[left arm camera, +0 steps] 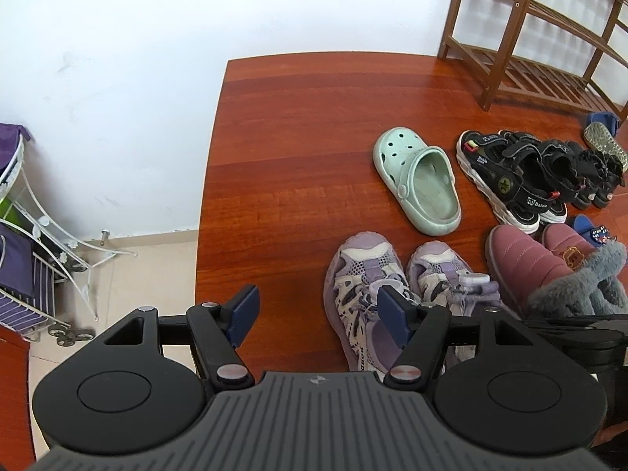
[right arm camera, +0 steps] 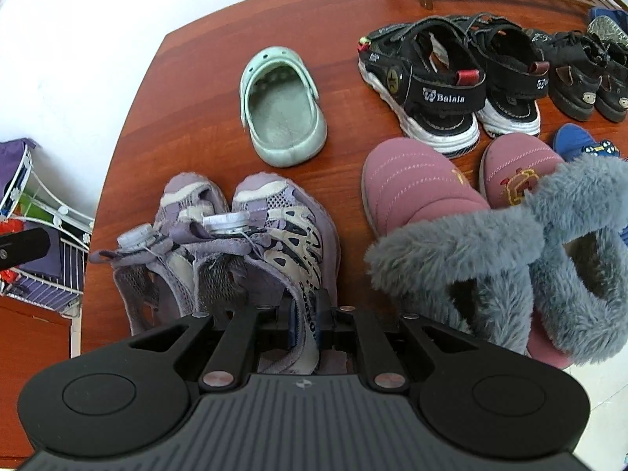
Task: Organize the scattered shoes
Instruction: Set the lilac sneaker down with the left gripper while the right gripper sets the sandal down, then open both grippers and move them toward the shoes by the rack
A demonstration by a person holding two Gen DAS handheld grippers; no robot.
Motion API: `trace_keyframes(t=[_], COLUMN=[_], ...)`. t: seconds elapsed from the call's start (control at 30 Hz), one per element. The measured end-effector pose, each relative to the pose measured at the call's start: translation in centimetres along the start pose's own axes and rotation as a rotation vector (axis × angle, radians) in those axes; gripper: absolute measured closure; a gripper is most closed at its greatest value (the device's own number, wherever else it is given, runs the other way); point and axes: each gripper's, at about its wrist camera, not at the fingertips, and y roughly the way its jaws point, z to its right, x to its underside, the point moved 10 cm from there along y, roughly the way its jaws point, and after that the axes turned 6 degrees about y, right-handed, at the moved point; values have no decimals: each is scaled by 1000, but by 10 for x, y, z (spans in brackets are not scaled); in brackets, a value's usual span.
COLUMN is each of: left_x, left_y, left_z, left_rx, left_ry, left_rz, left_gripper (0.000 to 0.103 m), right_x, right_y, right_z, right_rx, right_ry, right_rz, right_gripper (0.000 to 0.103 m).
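Observation:
Two purple mesh sneakers (right arm camera: 219, 247) stand side by side on the red wooden floor (left arm camera: 294, 137). My right gripper (right arm camera: 305, 327) is shut on the heel collar of the right purple sneaker (right arm camera: 298, 243). My left gripper (left arm camera: 320, 314) hovers open, its right finger over the left purple sneaker (left arm camera: 361, 294), with only floor between its fingers. A single mint green clog (left arm camera: 418, 180) lies beyond them. Two pink slippers with grey fur cuffs (right arm camera: 463, 243) sit to the right. Black sandals (right arm camera: 439, 78) stand farther back.
A brown wooden shoe rack (left arm camera: 549, 31) stands at the back right against the white wall. More dark shoes (right arm camera: 581, 74) and a blue slipper (right arm camera: 577, 141) lie at the right. A white wire cart (left arm camera: 35, 235) with purple fabric stands on beige tiles at the left.

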Motion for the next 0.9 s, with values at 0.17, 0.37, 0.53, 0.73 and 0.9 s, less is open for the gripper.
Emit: trace_keyframes(t=[0.17, 0.37, 0.53, 0.73, 0.9], left_x=[1, -1, -3, -13, -22], left_y=[-2, -3, -2, 0, 5], left_z=[3, 6, 14, 31, 50], left_rx=[-6, -9, -5, 13, 33], left_ry=[-7, -16, -21, -21, -16], left_rz=[0, 1, 2, 10, 15], left_gripper=[34, 34, 34, 33, 33], right_x=[3, 1, -3, -14, -31], right_y=[4, -2, -19, -49, -71], right_z=[2, 3, 2, 5, 23], right_rx=[10, 12, 0, 6, 9], right_ry=[-24, -58, -114, -193, -194], right_rz=[-16, -16, -9, 40, 66], right_gripper=[85, 77, 75, 75, 75])
